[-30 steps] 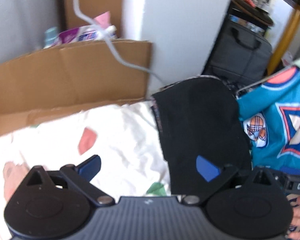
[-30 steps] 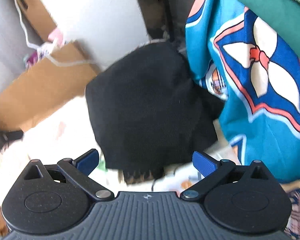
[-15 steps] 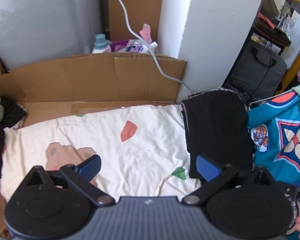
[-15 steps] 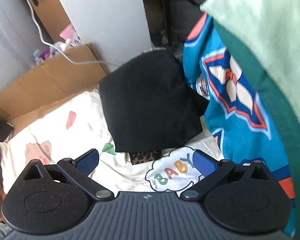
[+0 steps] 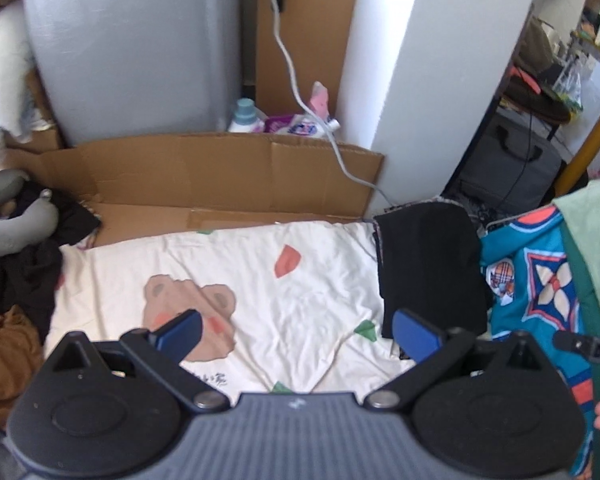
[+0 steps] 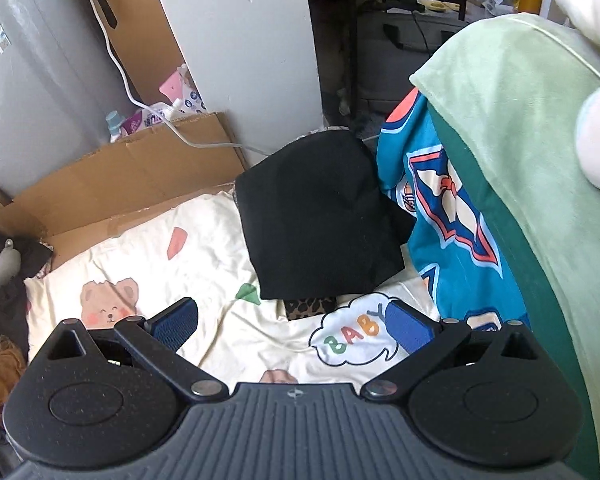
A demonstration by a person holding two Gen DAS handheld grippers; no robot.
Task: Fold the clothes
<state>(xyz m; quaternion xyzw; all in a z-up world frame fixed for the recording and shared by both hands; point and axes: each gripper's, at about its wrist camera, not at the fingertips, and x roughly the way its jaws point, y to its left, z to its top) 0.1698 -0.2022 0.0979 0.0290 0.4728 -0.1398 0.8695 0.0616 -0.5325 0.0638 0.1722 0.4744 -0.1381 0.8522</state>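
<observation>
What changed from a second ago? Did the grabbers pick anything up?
Both pulled back and up from the folded black garment, so more of the cream sheet shows. The left hand-held gripper and right hand-held gripper stayed open, holding nothing. The garment stayed put.

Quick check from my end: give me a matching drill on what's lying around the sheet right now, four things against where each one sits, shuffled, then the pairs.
Things:
1. folded black garment
2. neck pillow
3. detergent bottle
4. leopard-print cloth

Places:
A. behind the cardboard, at the back
B. far left, on the dark clothes pile
C. peeking out under the near edge of the black garment
D. on the right end of the bear-print sheet, beside the teal blanket

Pairs: 1-D, 2-B, 3-A, 4-C
</observation>
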